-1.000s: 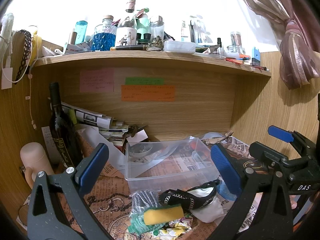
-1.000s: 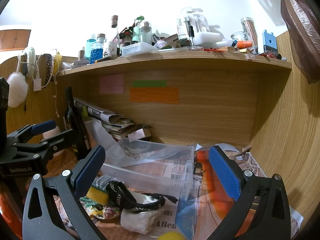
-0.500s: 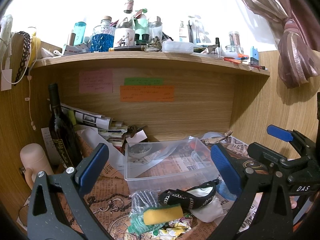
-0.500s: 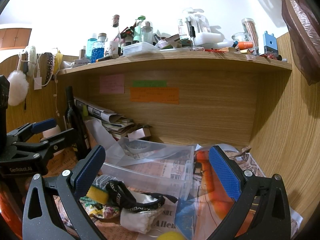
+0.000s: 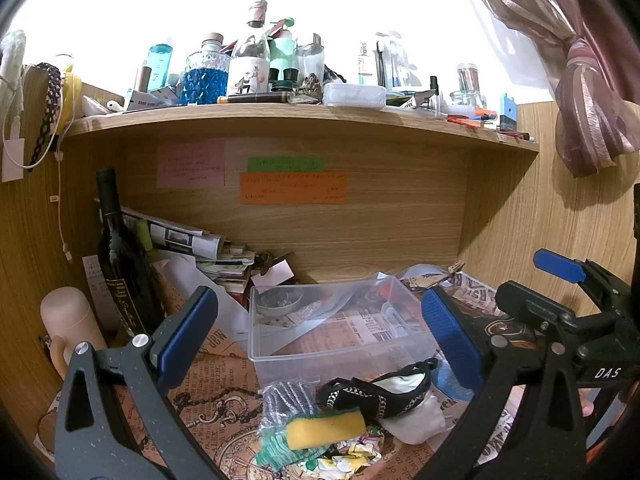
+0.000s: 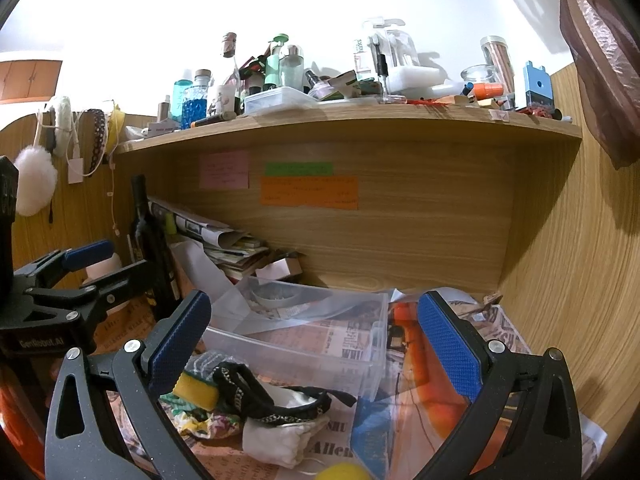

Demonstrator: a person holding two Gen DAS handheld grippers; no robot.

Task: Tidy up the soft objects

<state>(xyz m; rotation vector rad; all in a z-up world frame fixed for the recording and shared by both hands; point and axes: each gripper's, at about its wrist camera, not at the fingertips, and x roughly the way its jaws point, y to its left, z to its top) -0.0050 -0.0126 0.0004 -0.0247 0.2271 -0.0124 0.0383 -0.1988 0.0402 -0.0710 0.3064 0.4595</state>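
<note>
A pile of soft things lies on the newspaper-covered desk in front of a clear plastic bin (image 5: 336, 332): a yellow sponge (image 5: 325, 431), a black patterned strap (image 5: 374, 394), a white cloth pouch (image 5: 416, 416), a grey mesh scrubber (image 5: 286, 398) and crumpled printed cloth (image 5: 352, 452). My left gripper (image 5: 320, 332) is open and empty above the pile. My right gripper (image 6: 316, 340) is open and empty, over the bin (image 6: 312, 336) and the pile, where the sponge (image 6: 196, 390), strap (image 6: 256, 394) and pouch (image 6: 280, 436) show. A yellow ball (image 6: 344, 472) sits at the bottom edge.
A dark wine bottle (image 5: 120, 256) and a beige mug (image 5: 68, 328) stand at left beside stacked papers (image 5: 200, 248). A cluttered shelf (image 5: 304, 124) overhangs the desk. Wooden walls close both sides. A blue-and-orange plastic sleeve (image 6: 416, 392) lies right of the bin.
</note>
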